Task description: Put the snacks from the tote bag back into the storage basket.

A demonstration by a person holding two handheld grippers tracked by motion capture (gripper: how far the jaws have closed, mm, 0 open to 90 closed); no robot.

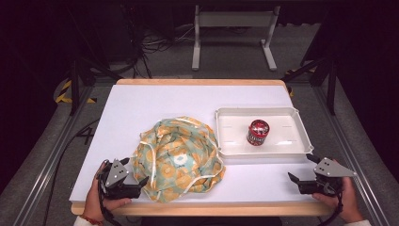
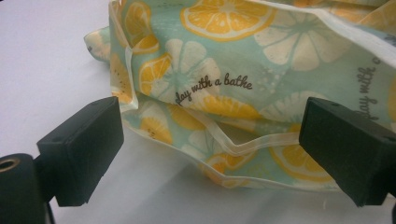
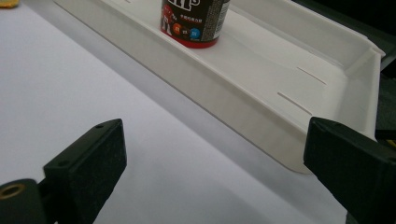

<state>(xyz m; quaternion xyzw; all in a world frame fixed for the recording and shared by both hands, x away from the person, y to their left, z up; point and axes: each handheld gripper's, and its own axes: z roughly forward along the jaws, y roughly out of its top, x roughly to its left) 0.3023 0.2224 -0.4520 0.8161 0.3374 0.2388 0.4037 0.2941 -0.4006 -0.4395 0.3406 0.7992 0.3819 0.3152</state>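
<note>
Crumpled lemon-print cloth bag [image 1: 178, 158] on white table [image 1: 141, 108], just left of white tray [image 1: 226, 141] holding upright red cup [image 1: 258, 132], left gripper [image 1: 136, 181] wide open at bag's left edge, gripping nothing, right gripper [image 1: 301, 168] wide open, empty, near tray's front right corner

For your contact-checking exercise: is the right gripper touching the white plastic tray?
Apart. In the right gripper view, bare white table separates the open right gripper from the white plastic tray.

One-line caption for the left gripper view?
Open black tongs face a crumpled teal, lemon-print cloth bag on the white table.
</note>
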